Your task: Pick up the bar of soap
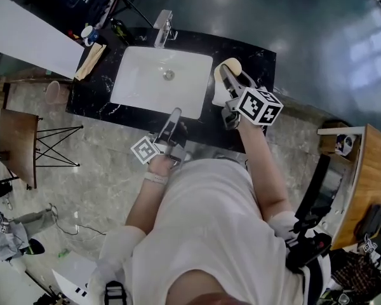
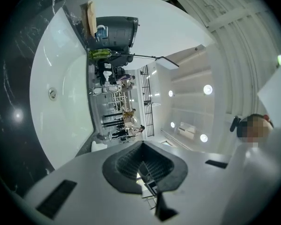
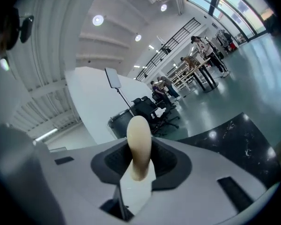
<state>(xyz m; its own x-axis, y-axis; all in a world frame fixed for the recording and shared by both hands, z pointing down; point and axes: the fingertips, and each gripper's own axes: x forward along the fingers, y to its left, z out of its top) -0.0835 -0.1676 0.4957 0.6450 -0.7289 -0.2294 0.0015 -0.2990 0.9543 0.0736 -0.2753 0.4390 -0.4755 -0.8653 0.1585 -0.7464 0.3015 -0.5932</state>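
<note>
The bar of soap [image 1: 232, 65] is cream-coloured and oval. My right gripper [image 1: 228, 73] is shut on it and holds it above the right end of the black counter [image 1: 259, 54], over a white dish-like shape [image 1: 218, 91]. In the right gripper view the soap [image 3: 138, 144] stands on edge between the dark pads of the right gripper [image 3: 139, 162], lifted off the counter [image 3: 234, 135]. My left gripper [image 1: 173, 115] hovers at the front rim of the white sink [image 1: 136, 88]; its jaws look shut and hold nothing. The left gripper [image 2: 143, 167] faces the sink basin [image 2: 61, 97].
A faucet [image 1: 162, 28] stands behind the basin, the drain [image 1: 169, 75] in its middle. A cup [image 1: 89, 33] and a tan folded item [image 1: 91, 61] lie at the counter's left end. A wooden table [image 1: 370, 170] is at the right, a small wooden stand [image 1: 16, 142] at the left.
</note>
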